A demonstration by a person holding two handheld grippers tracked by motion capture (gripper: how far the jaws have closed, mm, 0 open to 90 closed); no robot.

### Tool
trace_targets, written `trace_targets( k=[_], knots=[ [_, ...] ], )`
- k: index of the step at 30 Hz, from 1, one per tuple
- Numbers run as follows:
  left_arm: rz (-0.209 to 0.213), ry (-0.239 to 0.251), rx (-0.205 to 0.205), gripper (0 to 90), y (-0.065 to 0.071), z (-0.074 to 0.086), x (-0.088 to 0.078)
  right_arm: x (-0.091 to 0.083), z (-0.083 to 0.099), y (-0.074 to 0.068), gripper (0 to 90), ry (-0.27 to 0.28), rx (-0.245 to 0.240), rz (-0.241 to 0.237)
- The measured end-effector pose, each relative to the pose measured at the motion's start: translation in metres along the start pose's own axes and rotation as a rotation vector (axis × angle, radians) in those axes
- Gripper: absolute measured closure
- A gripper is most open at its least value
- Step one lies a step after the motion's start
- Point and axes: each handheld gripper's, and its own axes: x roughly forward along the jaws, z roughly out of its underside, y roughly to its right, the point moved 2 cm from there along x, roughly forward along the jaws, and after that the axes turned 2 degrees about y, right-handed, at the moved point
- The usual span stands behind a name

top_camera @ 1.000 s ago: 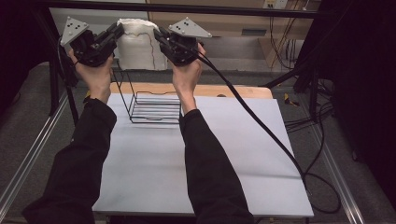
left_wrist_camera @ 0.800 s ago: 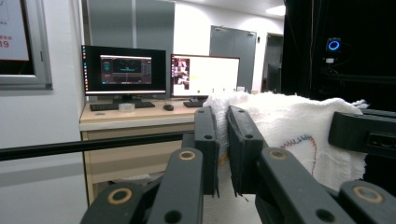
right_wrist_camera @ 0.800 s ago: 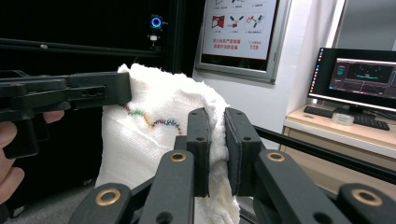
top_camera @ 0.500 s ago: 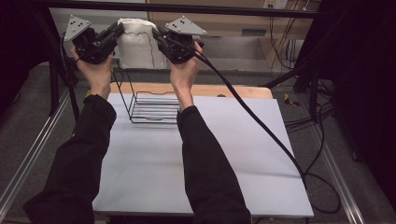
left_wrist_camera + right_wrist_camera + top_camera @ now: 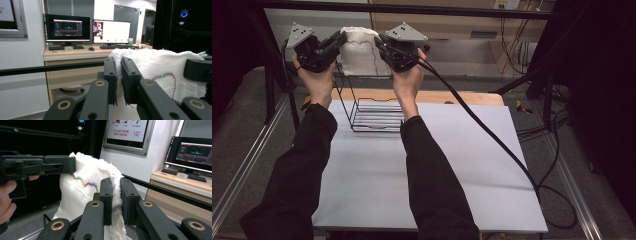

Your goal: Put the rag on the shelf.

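A white cloth (image 5: pixel 357 52) with coloured stitching hangs in the air above the table's far edge, stretched between both grippers. My left gripper (image 5: pixel 340 40) is shut on the cloth's left top edge. In the left gripper view its jaws (image 5: pixel 119 75) pinch the cloth (image 5: pixel 155 67), and the right gripper (image 5: pixel 198 70) grips it farther off. My right gripper (image 5: pixel 380 44) is shut on the cloth's right top edge. In the right gripper view the jaws (image 5: pixel 116 195) clamp a fold of cloth (image 5: pixel 80 192), while the left gripper (image 5: pixel 60 165) holds the other corner.
A black wire basket (image 5: pixel 374 114) stands on the white table (image 5: pixel 437 175) below the cloth, near the wooden far edge (image 5: pixel 462 96). The right gripper's cable (image 5: pixel 482 130) trails across the table to the right. A black frame bar (image 5: pixel 50 68) crosses behind, with a desk and monitors (image 5: pixel 67 27) beyond.
The left gripper has edged a little to the right and down, toward the right gripper. Both stay shut on the cloth, which still hangs between them.
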Motion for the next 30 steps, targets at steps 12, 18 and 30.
trace_targets(
  k=[12,18,30],
  knots=[
    [0.010,-0.035,0.029,82.7,0.007,0.008,0.004,-0.004,0.013,0.010,81.0,-0.010,0.045,-0.003],
    [0.014,-0.068,0.034,82.6,0.005,0.015,0.003,-0.003,0.018,0.010,80.9,-0.028,0.049,-0.005],
    [0.022,-0.072,0.028,82.5,0.001,0.027,-0.015,-0.002,0.029,0.001,80.3,-0.049,0.050,-0.035]
  ],
)
